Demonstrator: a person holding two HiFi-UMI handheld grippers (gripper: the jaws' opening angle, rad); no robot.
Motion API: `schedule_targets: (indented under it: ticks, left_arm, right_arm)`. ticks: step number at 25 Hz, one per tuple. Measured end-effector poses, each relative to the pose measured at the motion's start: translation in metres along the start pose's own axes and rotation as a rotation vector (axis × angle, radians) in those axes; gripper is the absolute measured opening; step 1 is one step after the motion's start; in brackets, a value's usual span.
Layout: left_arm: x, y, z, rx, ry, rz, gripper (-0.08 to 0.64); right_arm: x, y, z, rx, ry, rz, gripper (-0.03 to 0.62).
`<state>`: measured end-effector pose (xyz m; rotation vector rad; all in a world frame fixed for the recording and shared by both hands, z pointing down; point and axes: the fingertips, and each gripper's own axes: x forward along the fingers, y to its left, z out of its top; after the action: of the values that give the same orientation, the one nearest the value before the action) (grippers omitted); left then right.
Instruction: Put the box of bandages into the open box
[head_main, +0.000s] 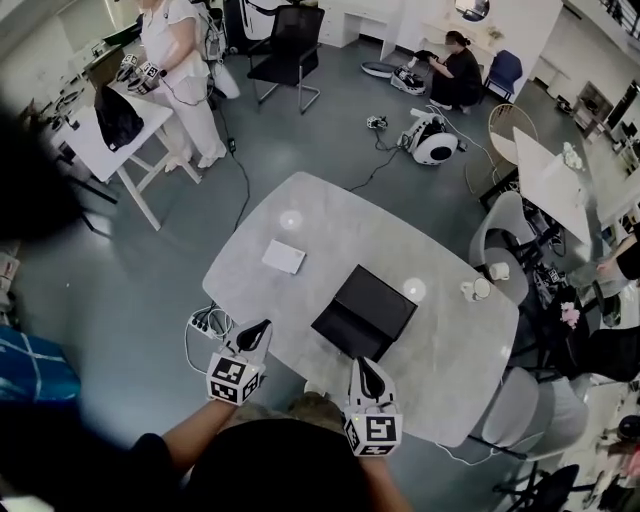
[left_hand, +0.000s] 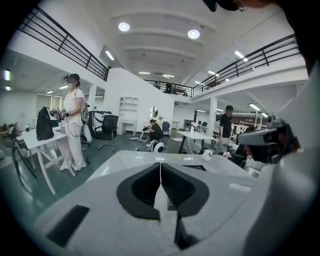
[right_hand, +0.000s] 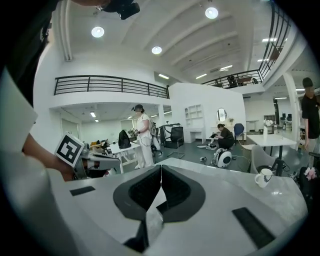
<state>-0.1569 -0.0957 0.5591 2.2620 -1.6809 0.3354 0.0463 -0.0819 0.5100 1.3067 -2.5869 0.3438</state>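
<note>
Head view: the flat white box of bandages (head_main: 284, 256) is seen untouched on the grey tabletop (head_main: 440, 350), near the open black box (head_main: 364, 312) — nothing is done yet; left tool (head_main: 255, 333) and right tool (head_main: 366, 370) are closed, empty.

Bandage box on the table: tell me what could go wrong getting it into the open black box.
1. Both the left gripper and right gripper are shut and empty; reaching in without opening could just shove the bandage box across the table.
2. The box lies flat and low, so jaws may slip off it.
3. The open box sits near the table's near edge; a bump might push it off.
</note>
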Motion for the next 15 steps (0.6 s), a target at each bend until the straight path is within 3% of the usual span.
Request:
schedule_targets:
  ticks: [7, 15]
  left_arm:
    - [0.019, 0.001, 0.000, 0.005, 0.033, 0.059, 0.018]
    - [0.026, 0.008, -0.013, 0.001, 0.083, 0.096, 0.018]
  right_arm:
    - [0.024, -0.018, 0.004, -0.001, 0.005, 0.073, 0.012]
    - [0.040, -0.030, 0.005, 0.024, 0.013, 0.085, 0.012]
